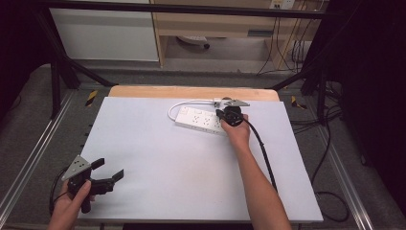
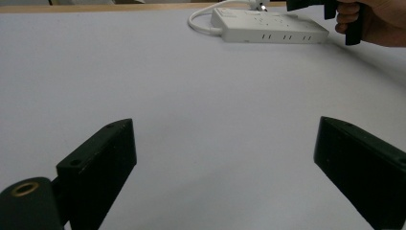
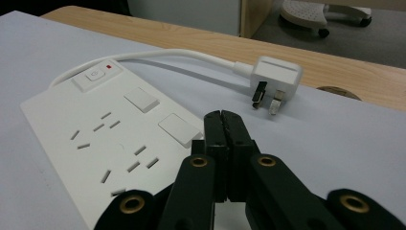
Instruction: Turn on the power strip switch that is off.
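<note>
While the left gripper (image 1: 106,173) hovers near the table's (image 1: 158,158) front left corner, its jaws are spread wide with nothing between them and bare white surface ahead. Far across that open stretch, the power strip (image 1: 200,120) lies flat near the back edge, its plug (image 3: 276,76) beside it. Over the strip's right end, the right gripper (image 1: 221,114) has its jaws pressed together, holding nothing.

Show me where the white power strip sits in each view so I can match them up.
High view: power strip at the far centre of the table, beside the right gripper.
Left gripper view: top, right of centre.
Right gripper view: left half, sockets facing up.
Shared landmark: its looping white cord.
</note>
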{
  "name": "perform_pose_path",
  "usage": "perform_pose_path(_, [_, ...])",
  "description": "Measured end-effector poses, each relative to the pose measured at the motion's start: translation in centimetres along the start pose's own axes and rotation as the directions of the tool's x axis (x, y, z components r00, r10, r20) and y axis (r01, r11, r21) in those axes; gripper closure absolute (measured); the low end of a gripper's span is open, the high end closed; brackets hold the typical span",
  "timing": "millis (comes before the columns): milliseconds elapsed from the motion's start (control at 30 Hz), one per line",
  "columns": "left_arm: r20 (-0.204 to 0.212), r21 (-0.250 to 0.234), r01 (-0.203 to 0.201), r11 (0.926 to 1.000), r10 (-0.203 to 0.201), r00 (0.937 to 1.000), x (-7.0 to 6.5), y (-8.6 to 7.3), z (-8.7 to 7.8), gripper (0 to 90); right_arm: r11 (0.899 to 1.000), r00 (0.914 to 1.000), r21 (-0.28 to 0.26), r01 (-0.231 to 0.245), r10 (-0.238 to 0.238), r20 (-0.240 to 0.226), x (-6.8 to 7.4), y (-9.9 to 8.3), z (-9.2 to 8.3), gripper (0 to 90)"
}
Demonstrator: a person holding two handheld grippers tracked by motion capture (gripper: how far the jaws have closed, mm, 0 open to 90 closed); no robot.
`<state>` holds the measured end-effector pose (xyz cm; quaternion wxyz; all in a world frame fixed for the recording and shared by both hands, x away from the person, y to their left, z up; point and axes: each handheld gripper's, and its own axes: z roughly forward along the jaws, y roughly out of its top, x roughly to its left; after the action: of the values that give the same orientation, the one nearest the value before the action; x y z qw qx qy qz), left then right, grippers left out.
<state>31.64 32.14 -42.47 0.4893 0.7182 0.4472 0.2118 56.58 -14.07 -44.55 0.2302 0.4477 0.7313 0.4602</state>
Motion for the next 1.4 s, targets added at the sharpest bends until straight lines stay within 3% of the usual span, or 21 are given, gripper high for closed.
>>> perform_pose_path(767, [-0.006, -0.002, -0.005, 1.0000, 0.005, 1.0000, 0.0, 0.0, -0.1, 7.0, 1.000, 0.9997, -0.022, 0.018, -0.018, -0.018, 0.3, 1.0, -1.8, 89.4])
perform_pose_path(1400, [-0.004, 0.002, -0.009, 1.0000, 0.009, 1.0000, -0.1, 0.0, 0.0, 6.9, 0.999, 0.9987, -0.052, -0.012, 0.009, -0.050, 0.1, 2.0, -4.6, 74.8])
